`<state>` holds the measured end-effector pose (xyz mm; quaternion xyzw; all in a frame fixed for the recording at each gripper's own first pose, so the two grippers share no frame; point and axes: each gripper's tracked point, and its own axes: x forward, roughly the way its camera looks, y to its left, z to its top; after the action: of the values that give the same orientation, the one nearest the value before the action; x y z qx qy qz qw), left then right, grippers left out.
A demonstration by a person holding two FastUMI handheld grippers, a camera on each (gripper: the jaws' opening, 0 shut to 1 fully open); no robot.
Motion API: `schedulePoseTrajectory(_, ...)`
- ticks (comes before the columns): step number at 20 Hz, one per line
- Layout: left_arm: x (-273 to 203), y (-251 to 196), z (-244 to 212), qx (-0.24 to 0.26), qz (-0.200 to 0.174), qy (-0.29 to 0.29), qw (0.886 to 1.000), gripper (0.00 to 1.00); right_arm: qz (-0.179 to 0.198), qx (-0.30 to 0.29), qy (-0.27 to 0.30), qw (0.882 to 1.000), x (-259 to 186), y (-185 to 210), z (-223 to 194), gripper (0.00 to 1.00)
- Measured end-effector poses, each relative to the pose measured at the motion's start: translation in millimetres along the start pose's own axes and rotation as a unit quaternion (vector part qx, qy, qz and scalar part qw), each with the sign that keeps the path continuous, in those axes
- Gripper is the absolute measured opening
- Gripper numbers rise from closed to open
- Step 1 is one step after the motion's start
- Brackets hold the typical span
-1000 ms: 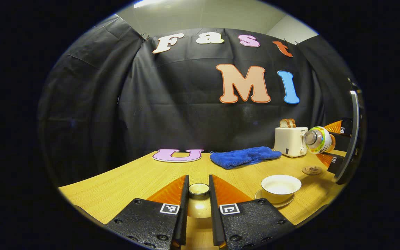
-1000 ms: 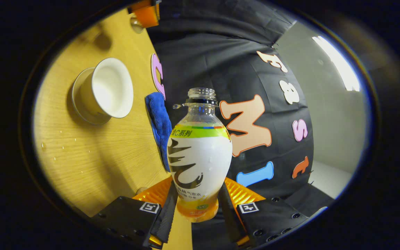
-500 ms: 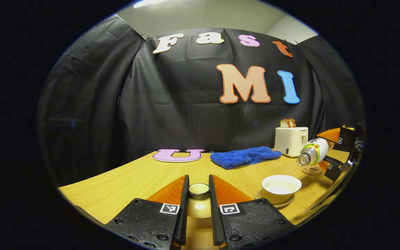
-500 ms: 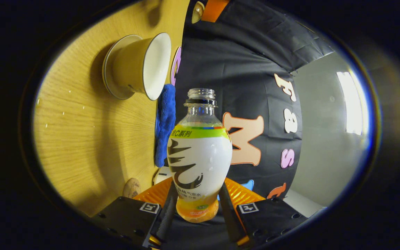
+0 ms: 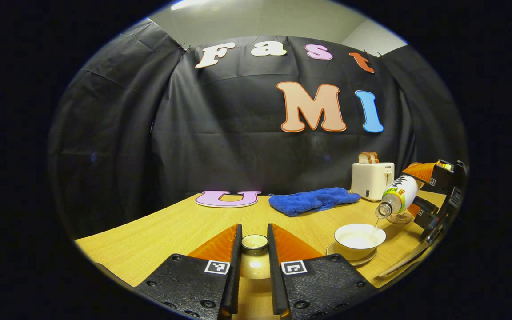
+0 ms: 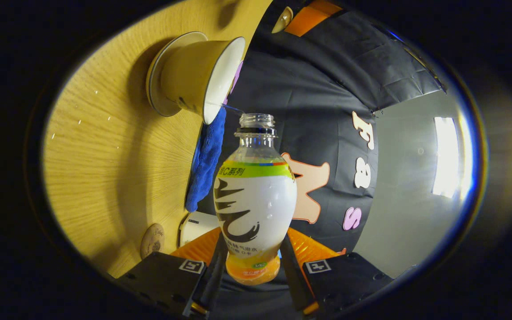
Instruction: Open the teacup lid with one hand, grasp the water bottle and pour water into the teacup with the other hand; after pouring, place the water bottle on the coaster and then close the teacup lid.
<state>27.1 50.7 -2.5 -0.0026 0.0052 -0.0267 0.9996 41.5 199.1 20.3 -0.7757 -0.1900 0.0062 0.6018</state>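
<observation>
My left gripper (image 5: 254, 235) is shut on the knob of the teacup lid (image 5: 254, 262), holding it low over the table in the left gripper view. The open white teacup (image 5: 359, 239) stands on its saucer to the right. My right gripper (image 6: 252, 251) is shut on the capless water bottle (image 6: 255, 204), tilted mouth-down above the cup's rim (image 6: 224, 78). A thin stream of water runs from the bottle (image 5: 397, 194) into the cup. The round coaster (image 5: 401, 218) lies just behind the bottle; it also appears as a coaster (image 6: 152, 240) in the right gripper view.
A blue cloth (image 5: 313, 200) lies at the back of the wooden table (image 5: 158, 235). A white toaster (image 5: 371, 180) with bread stands at the back right, beside the right gripper. Water droplets dot the tabletop (image 6: 100, 120) near the cup.
My right gripper has tipped the bottle further and brought its mouth down over the teacup; water now flows out. The left gripper with the lid has stayed still.
</observation>
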Motion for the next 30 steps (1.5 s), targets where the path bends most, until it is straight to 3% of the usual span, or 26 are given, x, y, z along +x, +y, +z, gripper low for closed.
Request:
schedulePoseTrajectory(6,0.6,0.1,-0.6,0.0,0.0,0.0,1.0,0.27,-0.038,-0.059,-0.029,0.997,-1.7,-8.4,10.9,0.68)
schedulePoseTrajectory(12,0.5,0.7,-0.3,0.0,-0.001,0.0,1.0,0.27,-0.053,-0.08,-0.039,0.995,-2.0,-14.0,14.9,0.68)
schedulePoseTrajectory(23,0.8,0.9,-1.0,0.0,-0.001,0.0,1.0,0.27,-0.128,-0.138,-0.056,0.981,-4.3,-23.4,19.2,0.68)
schedulePoseTrajectory(26,-0.3,0.8,-0.4,0.0,-0.001,0.001,1.0,0.27,-0.137,-0.161,-0.069,0.975,-6.0,-26.1,23.5,0.68)
schedulePoseTrajectory(30,1.1,0.9,-0.3,0.0,0.0,0.0,1.0,0.27,-0.13,-0.159,-0.072,0.976,-4.2,-26.5,23.1,0.68)
